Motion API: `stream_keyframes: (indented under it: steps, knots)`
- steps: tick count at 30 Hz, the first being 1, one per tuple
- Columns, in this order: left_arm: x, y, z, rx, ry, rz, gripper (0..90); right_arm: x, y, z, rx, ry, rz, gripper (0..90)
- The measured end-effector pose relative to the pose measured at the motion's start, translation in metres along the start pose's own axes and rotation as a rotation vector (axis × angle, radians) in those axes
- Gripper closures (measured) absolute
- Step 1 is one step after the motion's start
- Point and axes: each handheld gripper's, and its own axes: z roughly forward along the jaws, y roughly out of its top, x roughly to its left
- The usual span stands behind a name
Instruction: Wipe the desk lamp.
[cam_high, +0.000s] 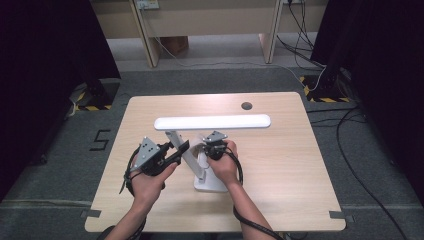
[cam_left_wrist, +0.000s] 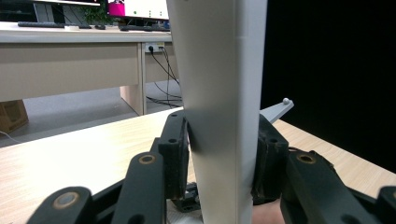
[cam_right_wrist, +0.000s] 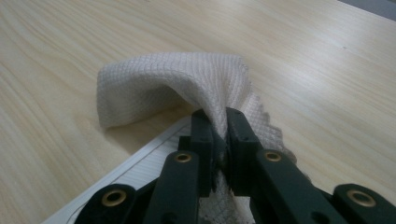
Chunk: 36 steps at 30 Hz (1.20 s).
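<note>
A white desk lamp (cam_high: 212, 122) stands mid-table, its long head bar level above a slanted arm (cam_high: 189, 156) and a flat base (cam_high: 212, 184). My left gripper (cam_high: 181, 150) comes in from the left and is shut on the lamp arm (cam_left_wrist: 224, 112), one black pad pressed to each side of it. My right gripper (cam_high: 212, 150) points down at the base, shut on a white waffle-weave cloth (cam_right_wrist: 182, 88). The cloth bulges out ahead of the jaws and drapes over the corner of the lamp base (cam_right_wrist: 140, 165) onto the wood.
The light wooden table (cam_high: 280, 165) has a dark cable hole (cam_high: 246, 105) at the back. Desk legs and cables stand on the grey floor beyond (cam_high: 215, 50). Black curtains hang at both sides. A cable trails from each gripper off the near edge.
</note>
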Motion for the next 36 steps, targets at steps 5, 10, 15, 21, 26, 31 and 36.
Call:
stream_keyframes:
  steps: [5, 10, 15, 21, 26, 31, 36]
  knots:
    - [-0.001, 0.0, 0.0, -0.002, -0.001, -0.002, 62.9, -0.007, -0.004, -0.005, 0.013, -0.04, -0.01, 83.7]
    - [-0.001, 0.0, 0.0, -0.002, -0.002, -0.004, 62.9, -0.015, -0.013, -0.009, 0.024, -0.067, 0.019, 83.7]
    - [0.0, 0.0, 0.0, -0.002, -0.002, -0.006, 62.8, -0.021, -0.015, -0.014, 0.045, -0.099, 0.016, 83.7]
    - [-0.001, 0.0, 0.0, -0.003, -0.001, -0.006, 62.9, -0.036, -0.021, -0.021, 0.066, -0.157, 0.031, 83.6]
    - [-0.001, 0.0, 0.0, -0.003, -0.001, -0.006, 62.8, -0.051, -0.028, -0.031, 0.089, -0.214, 0.065, 83.6]
    - [-0.001, 0.0, 0.0, -0.002, 0.0, -0.005, 62.8, -0.069, -0.035, -0.044, 0.083, -0.285, 0.114, 83.4]
    - [-0.001, 0.0, 0.0, -0.001, -0.001, -0.007, 62.7, -0.086, -0.043, -0.056, 0.086, -0.357, 0.167, 83.5]
